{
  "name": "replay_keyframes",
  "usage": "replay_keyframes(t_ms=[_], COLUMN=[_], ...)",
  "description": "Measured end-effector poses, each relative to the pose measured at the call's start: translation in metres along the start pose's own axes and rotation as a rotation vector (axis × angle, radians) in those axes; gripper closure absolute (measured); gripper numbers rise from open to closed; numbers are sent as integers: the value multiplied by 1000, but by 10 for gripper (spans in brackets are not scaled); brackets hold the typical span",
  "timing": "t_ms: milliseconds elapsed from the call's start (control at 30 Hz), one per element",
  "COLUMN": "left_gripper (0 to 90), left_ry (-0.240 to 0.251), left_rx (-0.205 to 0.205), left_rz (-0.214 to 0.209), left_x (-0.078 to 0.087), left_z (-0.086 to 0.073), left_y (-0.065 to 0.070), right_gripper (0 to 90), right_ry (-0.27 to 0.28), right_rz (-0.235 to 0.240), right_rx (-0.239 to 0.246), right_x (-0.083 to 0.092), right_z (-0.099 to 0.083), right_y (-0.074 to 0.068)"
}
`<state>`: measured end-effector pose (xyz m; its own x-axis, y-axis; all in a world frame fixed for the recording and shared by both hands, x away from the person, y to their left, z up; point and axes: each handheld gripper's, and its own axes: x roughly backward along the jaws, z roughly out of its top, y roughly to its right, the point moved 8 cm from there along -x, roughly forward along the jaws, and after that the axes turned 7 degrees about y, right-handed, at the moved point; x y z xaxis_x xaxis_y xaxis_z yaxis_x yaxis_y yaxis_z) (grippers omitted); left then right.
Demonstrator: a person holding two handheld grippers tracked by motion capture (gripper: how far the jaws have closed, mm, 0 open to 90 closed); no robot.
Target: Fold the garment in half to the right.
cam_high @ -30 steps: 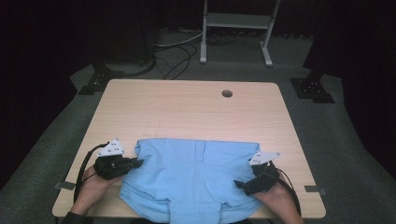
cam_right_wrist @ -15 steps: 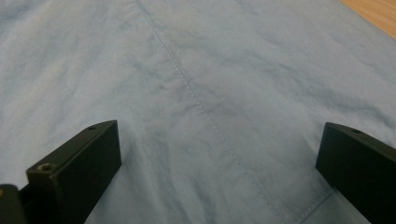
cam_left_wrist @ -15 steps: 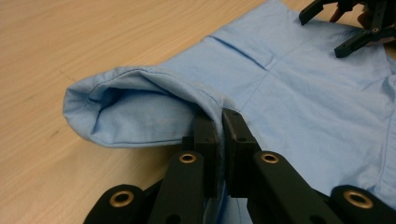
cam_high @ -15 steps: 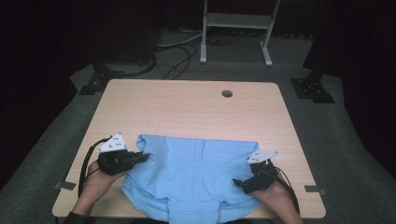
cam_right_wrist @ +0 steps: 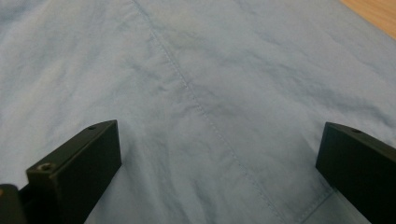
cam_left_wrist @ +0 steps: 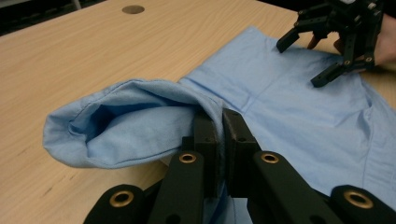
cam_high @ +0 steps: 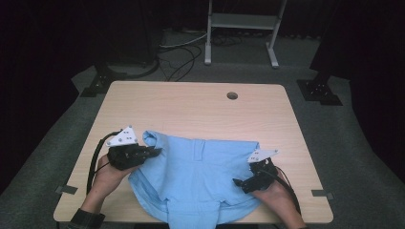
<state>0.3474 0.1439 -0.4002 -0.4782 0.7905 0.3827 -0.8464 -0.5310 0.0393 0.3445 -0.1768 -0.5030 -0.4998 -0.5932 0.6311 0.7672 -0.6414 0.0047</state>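
table: light wood-grain table (cam_high: 191,109), rounded corners, small round cable hole (cam_high: 232,95) near the far edge; far half bare
floor: grey carpet (cam_high: 353,157) all around, tape marks near the table's near corners
room: dark, black backdrop; white metal stand (cam_high: 241,24) behind the table, black cables (cam_high: 179,52) looped on the floor, black stand feet at both far corners
garment: light blue shorts (cam_high: 200,176) spread flat on the near half of the table, waistband toward the far side, lower edge hanging over the near edge
garment left corner: lifted and folded over on itself, forming an open loop of cloth; clear in the left gripper view (cam_left_wrist: 126,121)
left gripper: left gripper (cam_high: 152,152) at the shorts' left edge, jaws pressed together, pinching the folded cloth (cam_left_wrist: 219,135)
right gripper: right gripper (cam_high: 241,183) over the shorts' right side, jaws spread wide, nothing between them; seam of the cloth (cam_right_wrist: 201,112) runs below, close up
hands: left hand (cam_high: 107,171) on the bare table, right hand (cam_high: 274,195) near the table's near edge
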Motion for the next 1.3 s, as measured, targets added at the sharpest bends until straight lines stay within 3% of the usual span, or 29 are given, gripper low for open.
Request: replay_keyframes(t_ms=[833, 1300], left_gripper=[857, 856], left_ry=[42, 48], left_rx=[-58, -56], left_rz=[-51, -59], left_x=[-24, -25], left_z=[39, 42], left_y=[10, 10], right_gripper=[0, 0], right_ry=[2, -8], right_rz=[13, -30], right_rx=[13, -21], right_x=[-27, -32], right_z=[22, 27], right_y=[-6, -9])
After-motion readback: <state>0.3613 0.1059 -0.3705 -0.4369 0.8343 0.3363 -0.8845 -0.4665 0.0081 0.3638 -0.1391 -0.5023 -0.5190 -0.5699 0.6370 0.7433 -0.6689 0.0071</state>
